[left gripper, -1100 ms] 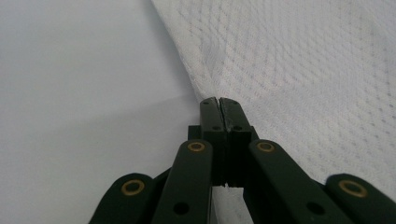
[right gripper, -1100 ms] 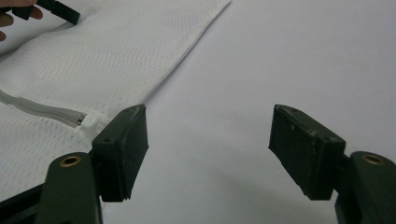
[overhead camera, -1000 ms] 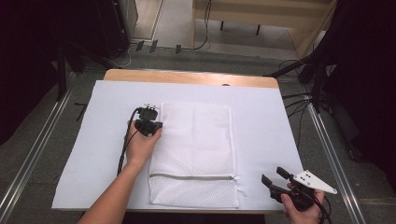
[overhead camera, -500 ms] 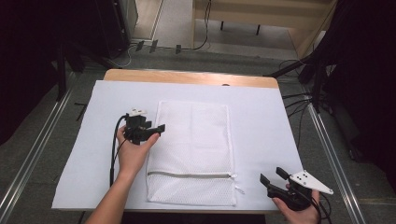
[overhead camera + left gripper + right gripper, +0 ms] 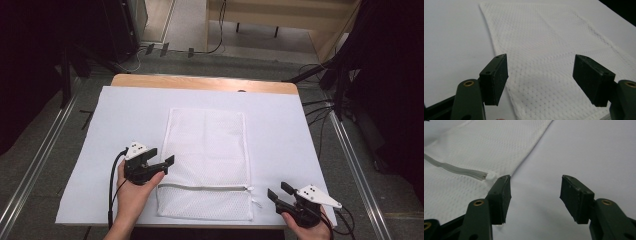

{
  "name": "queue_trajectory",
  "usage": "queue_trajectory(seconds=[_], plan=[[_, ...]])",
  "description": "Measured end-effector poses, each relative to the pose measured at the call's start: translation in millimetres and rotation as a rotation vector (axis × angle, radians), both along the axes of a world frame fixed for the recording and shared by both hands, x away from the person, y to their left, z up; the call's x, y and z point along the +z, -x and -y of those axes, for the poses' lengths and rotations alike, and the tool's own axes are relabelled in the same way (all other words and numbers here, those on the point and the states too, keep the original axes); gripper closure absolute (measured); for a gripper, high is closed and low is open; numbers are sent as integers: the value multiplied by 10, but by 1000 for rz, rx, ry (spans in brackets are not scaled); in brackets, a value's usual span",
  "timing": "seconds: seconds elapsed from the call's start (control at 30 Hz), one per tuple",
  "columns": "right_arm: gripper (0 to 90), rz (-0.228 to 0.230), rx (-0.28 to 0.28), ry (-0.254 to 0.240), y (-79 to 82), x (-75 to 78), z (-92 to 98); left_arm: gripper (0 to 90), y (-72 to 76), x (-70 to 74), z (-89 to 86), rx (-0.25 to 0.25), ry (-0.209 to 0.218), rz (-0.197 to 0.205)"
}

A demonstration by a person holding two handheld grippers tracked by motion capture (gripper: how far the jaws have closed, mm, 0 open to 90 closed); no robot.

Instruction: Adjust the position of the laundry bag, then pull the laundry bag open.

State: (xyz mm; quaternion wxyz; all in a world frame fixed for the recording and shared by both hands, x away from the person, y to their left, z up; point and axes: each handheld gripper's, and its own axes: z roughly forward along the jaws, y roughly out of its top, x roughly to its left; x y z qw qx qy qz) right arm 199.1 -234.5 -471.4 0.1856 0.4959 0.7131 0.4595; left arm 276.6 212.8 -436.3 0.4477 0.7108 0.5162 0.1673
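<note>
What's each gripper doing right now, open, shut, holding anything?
Left gripper: open, jaws just opening, holding nothing, at the mesh bag's left edge.
Right gripper: open, jaws just closing, nothing between them.

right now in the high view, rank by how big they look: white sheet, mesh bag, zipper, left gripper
1. white sheet
2. mesh bag
3. zipper and left gripper: unsure; the zipper runs longer but is a thin line, the gripper is bulkier and nearer the camera.

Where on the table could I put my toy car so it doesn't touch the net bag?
The white sheet is bare left of the mesh bag, beyond the left gripper. It is also bare right of the bag, beyond the right gripper. The near edge is crowded, with both hands beside the bag's zipper.
</note>
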Motion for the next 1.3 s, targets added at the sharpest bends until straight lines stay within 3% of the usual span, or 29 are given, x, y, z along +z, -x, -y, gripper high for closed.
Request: queue_trajectory(seconds=[0.1,0.17,0.27,0.4,0.5,0.67,0.8,1.03,1.3], plan=[[479,-19,27,-20,-13,-1,-39,328,33,16,79,-37,15,-2],[480,-59,61,-10,-15,-22,-98,371,53,34,138,-55,26,1],[499,-85,106,16,-17,-53,-182,399,79,58,213,-82,47,-10],[552,-111,131,-19,-38,-71,-232,431,105,55,309,-114,53,-18],[572,-145,124,-65,-60,-96,-241,448,114,42,392,-140,57,-26],[567,-174,97,-76,-50,-105,-282,476,150,15,537,-188,59,-38],[557,-176,82,-49,-61,-114,-329,484,184,-17,632,-223,56,-55],[517,-192,122,-38,-73,-144,-490,491,219,-30,730,-254,54,-66],[465,-155,112,13,-39,-153,-612,496,231,-46,811,-283,61,-76]])
